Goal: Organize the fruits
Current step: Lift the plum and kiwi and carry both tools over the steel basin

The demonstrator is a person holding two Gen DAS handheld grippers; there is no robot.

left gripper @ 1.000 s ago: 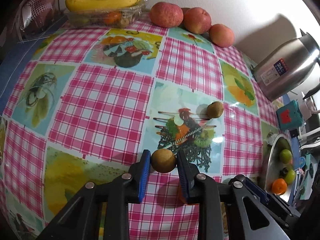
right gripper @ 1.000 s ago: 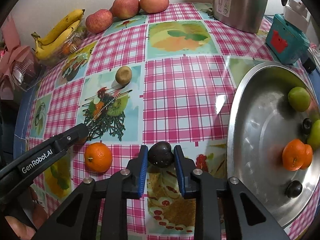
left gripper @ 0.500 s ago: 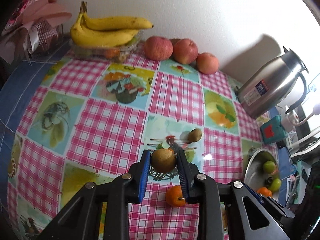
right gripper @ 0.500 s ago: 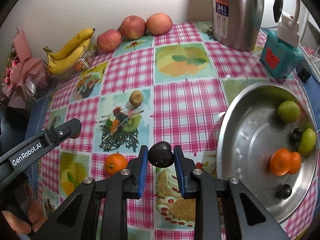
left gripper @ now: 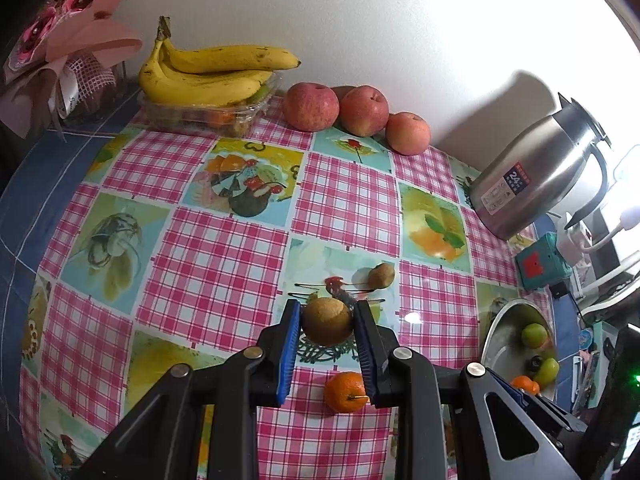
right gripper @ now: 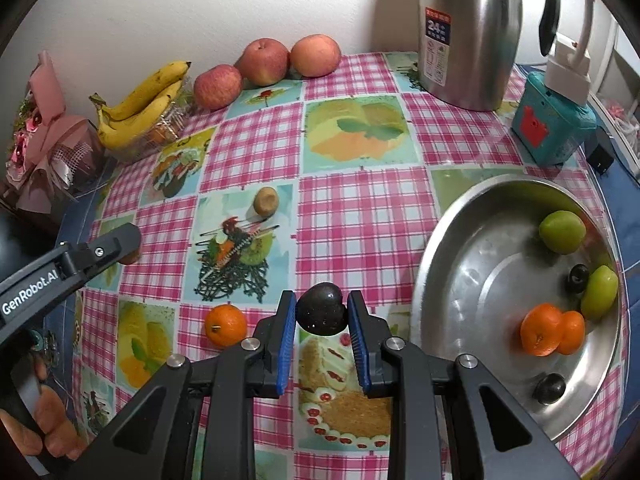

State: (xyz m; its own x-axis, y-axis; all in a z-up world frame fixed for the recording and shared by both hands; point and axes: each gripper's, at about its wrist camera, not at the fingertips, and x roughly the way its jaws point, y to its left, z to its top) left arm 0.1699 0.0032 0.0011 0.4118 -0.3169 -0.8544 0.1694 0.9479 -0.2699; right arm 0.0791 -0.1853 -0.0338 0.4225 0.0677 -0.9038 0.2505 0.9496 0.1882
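My left gripper (left gripper: pixel 327 330) is shut on a brown kiwi (left gripper: pixel 327 320) and holds it well above the table. My right gripper (right gripper: pixel 322 314) is shut on a dark plum (right gripper: pixel 322 309), also held above the table, left of the steel bowl (right gripper: pixel 460 276). The bowl holds green fruits (right gripper: pixel 562 231), oranges (right gripper: pixel 552 329) and dark plums (right gripper: pixel 551 388). A second kiwi (right gripper: pixel 266 201) and an orange (right gripper: pixel 225 325) lie on the checked tablecloth; both also show in the left wrist view, the kiwi (left gripper: pixel 381 275) and the orange (left gripper: pixel 345 392).
Bananas (left gripper: pixel 208 74) on a clear box and three apples (left gripper: pixel 356 112) sit along the back wall. A steel kettle (right gripper: pixel 466 32) and a teal box (right gripper: pixel 554 124) stand at the back right. A pink bouquet (right gripper: pixel 44 140) is at the left edge.
Both grippers have risen away from the table with their fruits held, so more of the table and wall shows. Fruits on the table have not moved.
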